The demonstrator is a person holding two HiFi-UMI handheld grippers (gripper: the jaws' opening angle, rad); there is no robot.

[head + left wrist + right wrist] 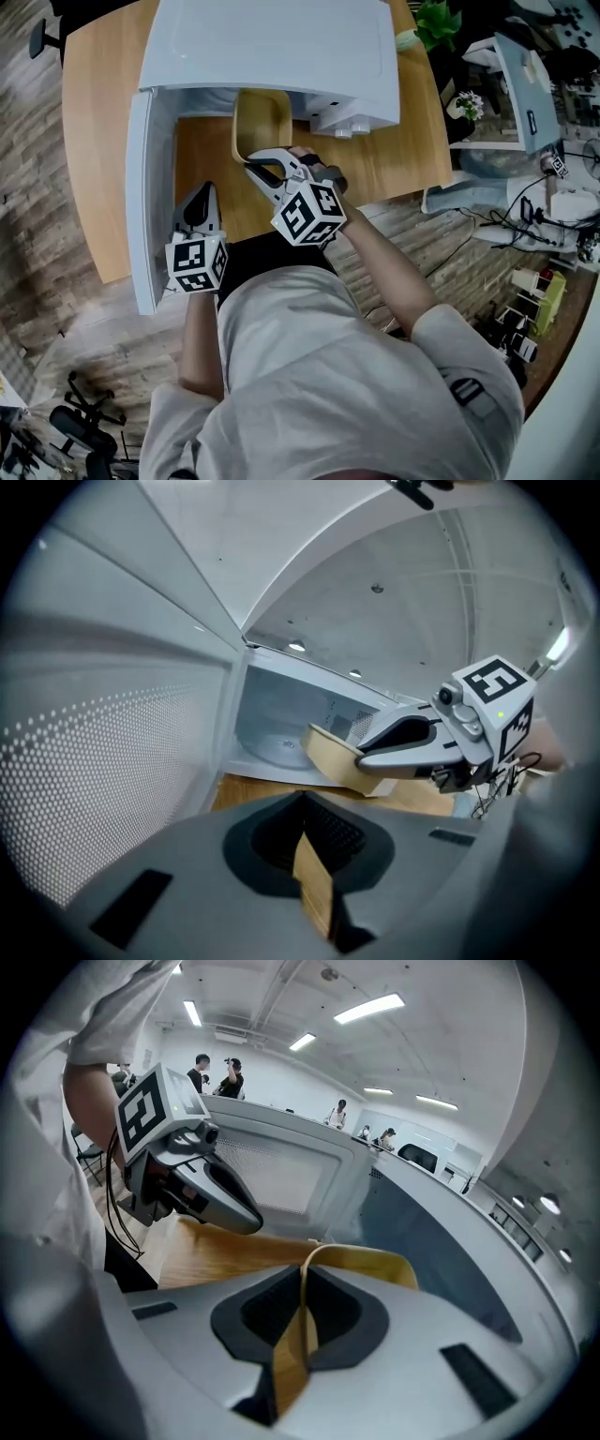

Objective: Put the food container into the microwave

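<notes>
1. Food container (261, 120): tan, thin-walled, open on top. It sits just ahead of the right claw (255, 161) and appears lifted off the table (94, 122). Its far end is in the mouth of the microwave (281, 47); its near end is outside.
2. Right claw: clamped on the container's near wall, one jaw inside the rim and one outside.
3. Left claw (199, 199): jaws drawn together to a slit, nothing gripped. It lies left of the right claw, beside the open door (145, 187).
4. Handling (judged): light and fairly stiff. The thin wall may flex, and the smooth surface may tip under a one-sided pinch. A deep hold on the rim wall suits it. Contents not visible.
5. Clearances: the door is swung wide, left of the left claw. The cavity is open ahead, with room either side of the container. Edges to watch are the cavity's top edge above and its sill below.
</notes>
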